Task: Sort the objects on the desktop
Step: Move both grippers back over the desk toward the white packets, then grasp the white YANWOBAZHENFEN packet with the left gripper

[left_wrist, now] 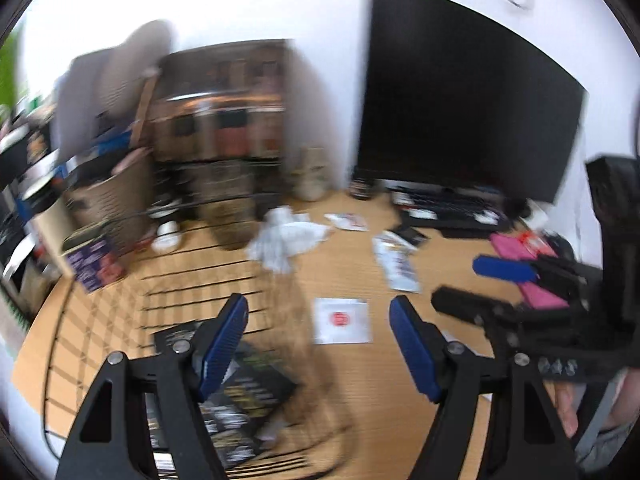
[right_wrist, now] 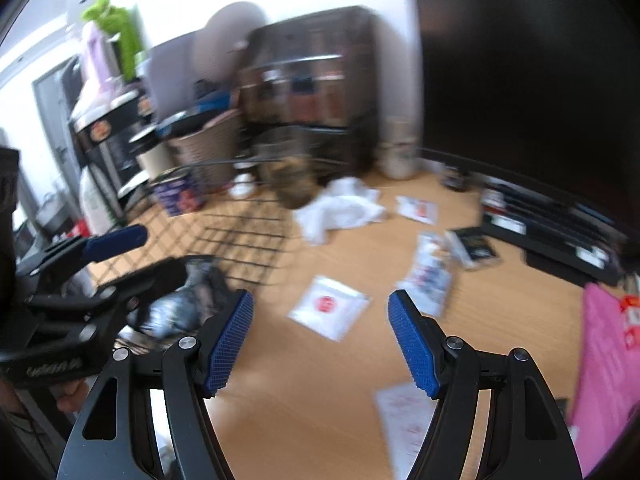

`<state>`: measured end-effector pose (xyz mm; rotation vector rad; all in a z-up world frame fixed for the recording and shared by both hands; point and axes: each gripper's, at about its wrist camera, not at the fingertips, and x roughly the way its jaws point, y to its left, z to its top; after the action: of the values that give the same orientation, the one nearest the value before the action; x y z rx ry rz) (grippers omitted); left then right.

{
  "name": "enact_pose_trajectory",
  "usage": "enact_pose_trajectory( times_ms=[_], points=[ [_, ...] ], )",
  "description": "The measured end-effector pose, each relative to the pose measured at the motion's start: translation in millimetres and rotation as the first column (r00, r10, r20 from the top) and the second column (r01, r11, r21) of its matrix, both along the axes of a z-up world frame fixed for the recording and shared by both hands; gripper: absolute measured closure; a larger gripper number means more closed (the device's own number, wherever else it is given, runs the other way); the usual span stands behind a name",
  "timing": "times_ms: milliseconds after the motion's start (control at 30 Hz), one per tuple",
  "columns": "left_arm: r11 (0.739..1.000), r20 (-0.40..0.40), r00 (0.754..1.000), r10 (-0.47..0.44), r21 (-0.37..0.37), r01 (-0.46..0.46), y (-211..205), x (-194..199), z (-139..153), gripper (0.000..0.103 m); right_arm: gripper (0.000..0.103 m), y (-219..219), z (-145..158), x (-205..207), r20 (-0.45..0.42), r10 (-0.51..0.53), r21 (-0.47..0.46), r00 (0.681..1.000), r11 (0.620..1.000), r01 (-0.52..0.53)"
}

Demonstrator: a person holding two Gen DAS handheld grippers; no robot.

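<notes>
Both views are motion-blurred. My left gripper (left_wrist: 318,312) is open and empty above the wooden desk (left_wrist: 344,376), with a white packet with a red dot (left_wrist: 342,320) lying between its fingertips farther off. My right gripper (right_wrist: 320,308) is open and empty, and the same packet (right_wrist: 328,306) lies ahead of it. A black wire basket (left_wrist: 160,304) at the left holds dark packets (left_wrist: 244,392). A crumpled white tissue (left_wrist: 286,240) and several flat sachets (left_wrist: 396,266) lie on the desk. The right gripper shows at the right of the left wrist view (left_wrist: 468,284).
A black monitor (left_wrist: 460,100) and keyboard (left_wrist: 452,204) stand at the back right. A pink item (right_wrist: 604,360) lies at the right. A brown shelf unit (left_wrist: 224,108) and a woven bin (left_wrist: 120,200) stand at the back left. A white sheet (right_wrist: 408,420) lies near the front.
</notes>
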<state>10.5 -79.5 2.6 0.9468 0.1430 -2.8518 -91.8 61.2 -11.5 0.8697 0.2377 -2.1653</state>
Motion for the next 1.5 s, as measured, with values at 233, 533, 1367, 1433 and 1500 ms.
enact_pose_trajectory(
  times_ms=[233, 533, 1367, 1433, 1500],
  points=[
    [0.973, 0.084, 0.97, -0.23, 0.011, 0.23, 88, -33, -21, 0.026, 0.033, 91, -13, -33, 0.03, -0.189, 0.053, 0.982, 0.981, 0.187],
    [0.968, 0.345, 0.909, -0.235, -0.005, 0.252, 118, -62, -99, 0.026, 0.033, 166, -59, -34, 0.016, -0.282, 0.243, 0.959, 0.932, 0.27],
    [0.976, 0.303, 0.93, -0.205, -0.011, 0.219, 113, -84, -98, 0.026, 0.033, 132, -79, -7, 0.044, -0.189, 0.271, 0.981, 0.947, 0.171],
    [0.967, 0.296, 0.924, -0.242, -0.004, 0.255, 126, -84, -94, 0.026, 0.033, 147, -77, -11, 0.051, -0.229, 0.265, 0.972, 0.942, 0.208],
    [0.961, 0.296, 0.918, -0.264, -0.003, 0.277, 138, -86, -95, 0.026, 0.033, 157, -75, -12, 0.051, -0.255, 0.265, 0.965, 0.936, 0.233]
  ],
)
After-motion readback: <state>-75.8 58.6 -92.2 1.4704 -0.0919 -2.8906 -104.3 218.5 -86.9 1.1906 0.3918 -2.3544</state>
